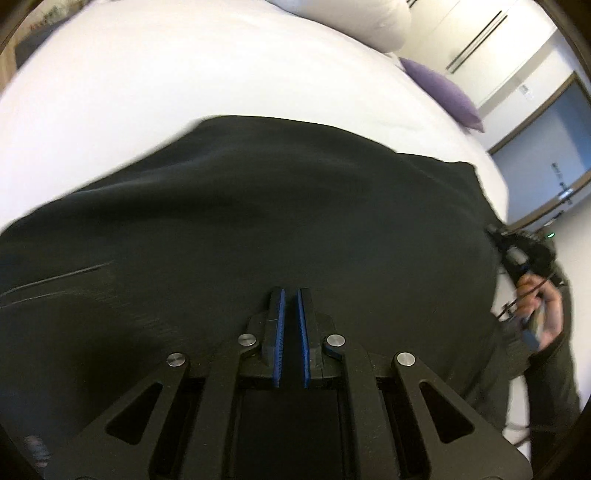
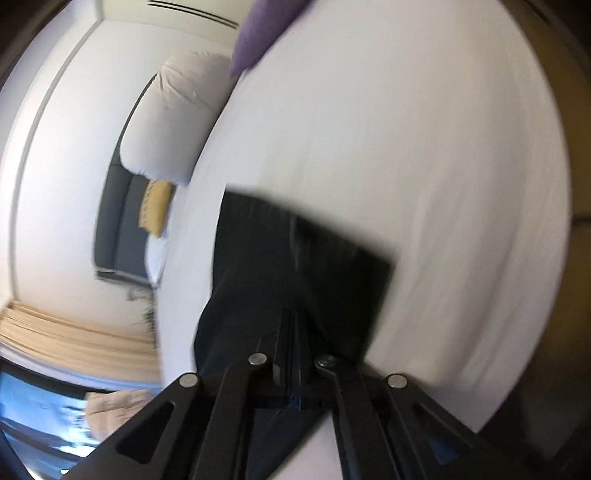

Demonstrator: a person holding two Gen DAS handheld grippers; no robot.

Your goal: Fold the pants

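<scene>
The black pants (image 1: 258,206) lie spread wide across the white bed (image 1: 184,74). My left gripper (image 1: 291,291) sits low over their near part, its blue pads (image 1: 279,325) almost together with dark cloth in the narrow gap. At the pants' right edge a person's hand (image 1: 543,306) holds the right gripper (image 1: 517,251). In the blurred right wrist view, the right gripper (image 2: 293,314) has its fingers pressed together on an edge of the pants (image 2: 332,258), which stretch away from it over the bed (image 2: 443,184).
A purple pillow (image 1: 443,92) and a white pillow (image 1: 351,18) lie at the bed's far end. A door (image 1: 546,147) stands beyond the bed's right side. The right wrist view shows a yellow cushion (image 2: 155,206), a dark seat (image 2: 118,221) and a white pillow (image 2: 177,110).
</scene>
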